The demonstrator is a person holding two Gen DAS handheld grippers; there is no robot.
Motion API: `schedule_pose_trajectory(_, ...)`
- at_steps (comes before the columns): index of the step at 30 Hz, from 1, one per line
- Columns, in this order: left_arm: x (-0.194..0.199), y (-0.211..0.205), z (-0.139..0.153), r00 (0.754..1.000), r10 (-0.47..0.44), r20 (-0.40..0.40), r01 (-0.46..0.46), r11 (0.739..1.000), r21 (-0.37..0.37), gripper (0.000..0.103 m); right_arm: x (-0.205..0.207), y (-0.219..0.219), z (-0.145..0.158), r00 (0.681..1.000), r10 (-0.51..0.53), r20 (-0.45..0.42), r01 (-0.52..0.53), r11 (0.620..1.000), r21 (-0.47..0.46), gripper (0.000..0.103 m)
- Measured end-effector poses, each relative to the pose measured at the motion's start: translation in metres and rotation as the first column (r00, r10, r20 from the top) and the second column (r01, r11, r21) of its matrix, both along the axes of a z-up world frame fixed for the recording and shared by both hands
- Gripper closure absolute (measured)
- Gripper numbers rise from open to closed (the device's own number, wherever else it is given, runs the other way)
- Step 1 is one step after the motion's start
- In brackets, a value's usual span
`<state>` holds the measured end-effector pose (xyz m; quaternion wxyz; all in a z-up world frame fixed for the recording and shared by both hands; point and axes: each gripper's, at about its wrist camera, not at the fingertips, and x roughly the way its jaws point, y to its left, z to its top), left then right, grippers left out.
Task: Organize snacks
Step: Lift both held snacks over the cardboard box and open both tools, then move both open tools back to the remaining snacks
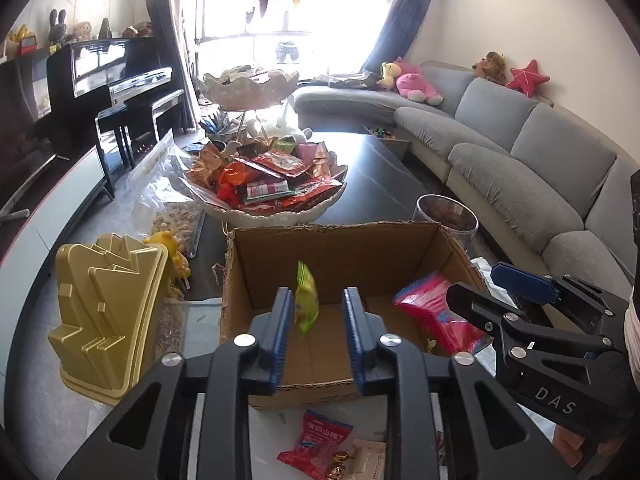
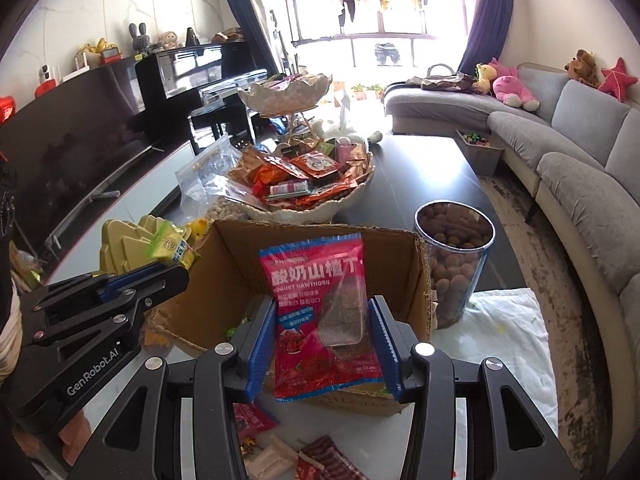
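**Two packets going into the box at once**

While both grippers are hanging over the open cardboard box [image 1: 340, 248], each is letting go of a snack. The left gripper [image 1: 318, 336] is standing with its jaws spread, and the small green packet [image 1: 306, 300] is sitting between them, close to the left pad and clear of the right; whether that pad is touching it is hard to tell. The right gripper [image 2: 324, 344] is likewise parted around the pink hawthorn packet [image 2: 324, 316], with gaps showing at the pads, so the packet appears to be slipping free rather than being pinched.

Judging by this, the step in hand is dropping both items into the box, which is looking nearly empty. More loose snacks [image 1: 316, 444] are lying on the table just in front of the box, and the white bowl [image 1: 272, 208] behind it is heaped with wrappers.

Next, both grippers are probably needing to pull back, then reach down for those loose packets.
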<state>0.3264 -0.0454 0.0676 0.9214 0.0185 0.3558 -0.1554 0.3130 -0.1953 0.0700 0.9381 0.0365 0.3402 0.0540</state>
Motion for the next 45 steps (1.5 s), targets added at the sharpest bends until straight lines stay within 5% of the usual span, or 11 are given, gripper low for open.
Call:
schedule_pose_trajectory(5,-0.015,0.002,0.001,1.0,0.012,0.026,-0.013,1.0,0.022,0.051,-0.005,-0.001,0.002,1.0,-0.007,0.008,0.007,1.0,-0.006,0.045)
schedule_pose_trajectory(13,-0.052,-0.003,0.007,0.998,0.011,0.059,-0.015,0.998,0.062,0.041,-0.033,-0.004,-0.003,1.0,0.011,0.007,-0.011,1.0,0.006,0.045)
schedule_pose_trajectory(21,-0.091,-0.014,0.006,0.999,-0.015,0.05,0.012,0.999,0.051,0.038,-0.07,-0.014,-0.006,1.0,-0.004,0.005,0.004,1.0,0.023,0.045)
schedule_pose_trajectory(30,-0.125,-0.022,-0.006,0.999,-0.02,0.037,0.019,0.999,0.034,0.027,-0.113,-0.026,-0.015,0.999,-0.047,0.01,0.047,0.999,0.002,0.033)
schedule_pose_trajectory(45,-0.162,-0.039,-0.05,0.997,-0.07,-0.02,0.071,0.997,0.043,0.018,-0.157,-0.048,-0.054,0.992,-0.123,-0.025,0.123,0.992,-0.004,0.032)
